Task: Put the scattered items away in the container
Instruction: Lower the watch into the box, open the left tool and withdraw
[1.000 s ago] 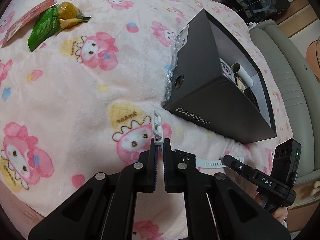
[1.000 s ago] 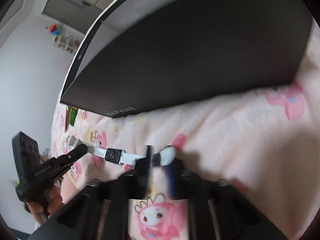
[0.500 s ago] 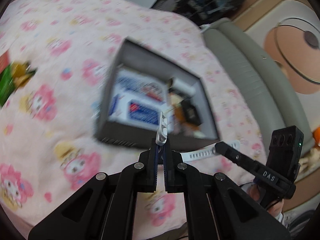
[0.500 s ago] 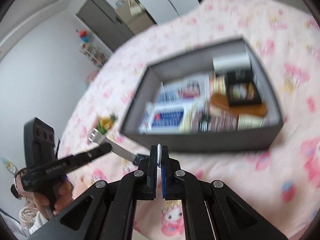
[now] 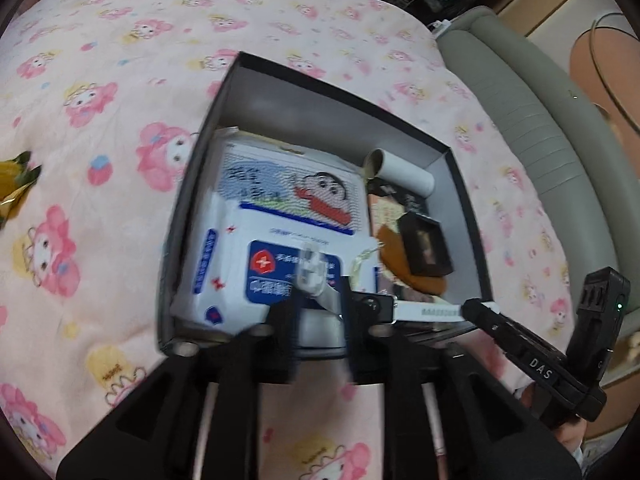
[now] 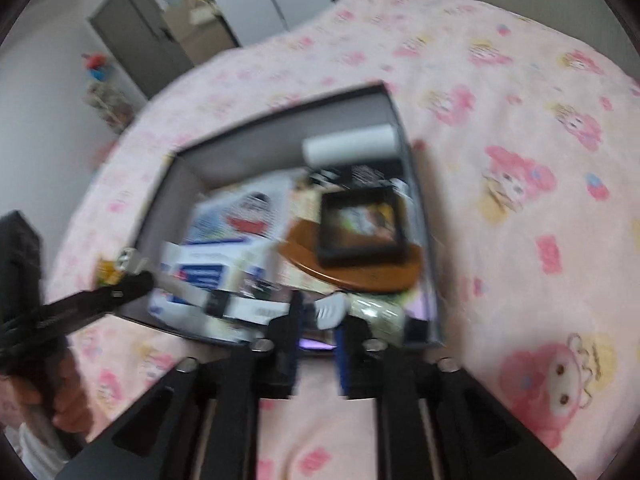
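A white-strapped watch [image 5: 372,304] hangs stretched over the near edge of the open dark box [image 5: 300,116], above the packs inside. Its buckle end [image 5: 312,272] lies between the fingers of my left gripper [image 5: 320,308], whose jaws are opening and stand wider than the strap. In the right wrist view the other strap end [image 6: 330,310] sits loose inside my right gripper [image 6: 318,324], whose jaws are also opening. The watch body [image 6: 218,304] shows between the two grippers. The box [image 6: 280,136] holds wipe packs, a white roll, a small black case and a brown disc.
The box rests on a pink cartoon-print blanket [image 5: 120,80]. A yellow and green snack packet [image 5: 12,184] lies at the left edge. A grey padded edge [image 5: 540,140] runs along the right. A person's hand [image 6: 68,400] holds the left gripper handle.
Both grippers rose from the blanket beside the box to above its open top, carrying the watch with them. Their jaws, shut on the strap ends before, have now parted.
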Action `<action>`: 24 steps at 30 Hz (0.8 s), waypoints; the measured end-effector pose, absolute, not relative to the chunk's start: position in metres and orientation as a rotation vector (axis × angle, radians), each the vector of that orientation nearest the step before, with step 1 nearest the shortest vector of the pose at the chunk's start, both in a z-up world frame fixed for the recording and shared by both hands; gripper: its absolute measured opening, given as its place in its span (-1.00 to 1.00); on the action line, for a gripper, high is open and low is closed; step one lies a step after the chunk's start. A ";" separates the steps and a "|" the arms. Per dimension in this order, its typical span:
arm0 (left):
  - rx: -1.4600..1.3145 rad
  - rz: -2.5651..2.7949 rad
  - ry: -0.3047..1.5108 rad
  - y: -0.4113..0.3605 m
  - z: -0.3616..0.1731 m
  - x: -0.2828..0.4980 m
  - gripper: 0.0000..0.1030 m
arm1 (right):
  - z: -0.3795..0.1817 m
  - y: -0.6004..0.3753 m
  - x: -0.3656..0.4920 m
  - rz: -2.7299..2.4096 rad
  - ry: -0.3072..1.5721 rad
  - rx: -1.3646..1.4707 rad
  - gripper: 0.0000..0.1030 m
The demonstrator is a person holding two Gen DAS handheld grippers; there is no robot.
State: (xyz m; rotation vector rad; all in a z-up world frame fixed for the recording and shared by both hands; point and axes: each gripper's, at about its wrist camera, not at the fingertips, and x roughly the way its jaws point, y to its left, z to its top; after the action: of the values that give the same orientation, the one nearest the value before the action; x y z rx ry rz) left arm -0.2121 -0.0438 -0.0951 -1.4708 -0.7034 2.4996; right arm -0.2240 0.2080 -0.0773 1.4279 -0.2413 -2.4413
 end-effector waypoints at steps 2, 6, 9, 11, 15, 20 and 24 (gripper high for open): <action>-1.455 2.519 -0.712 -0.050 -0.091 -0.206 -0.30 | -0.072 0.212 -0.220 -2.498 -0.238 1.398 -0.40; -1.435 2.563 -0.723 -0.062 -0.084 -0.192 -0.25 | -0.058 0.220 -0.212 -2.596 -0.253 1.315 -0.13; -1.441 2.578 -0.714 -0.066 -0.084 -0.184 -0.25 | -0.053 0.220 -0.208 -2.562 -0.301 1.269 -0.13; -1.471 2.590 -0.681 -0.065 -0.085 -0.181 -0.25 | -0.054 0.214 -0.205 -2.530 -0.293 1.268 -0.13; -1.432 2.602 -0.669 -0.065 -0.075 -0.170 -0.25 | -0.056 0.196 -0.195 -2.471 -0.261 1.282 -0.13; -1.328 2.554 -0.607 -0.049 -0.061 -0.152 -0.25 | -0.053 0.177 -0.178 -2.419 -0.238 1.287 -0.13; -1.280 2.507 -0.578 -0.035 -0.054 -0.142 -0.25 | -0.046 0.161 -0.166 -2.399 -0.199 1.268 -0.13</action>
State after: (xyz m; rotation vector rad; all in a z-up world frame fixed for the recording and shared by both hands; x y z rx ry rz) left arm -0.1416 -0.0349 -0.0544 -1.2798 -0.5785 2.5067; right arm -0.1658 0.1611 -0.0463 1.2677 -0.1992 -2.3985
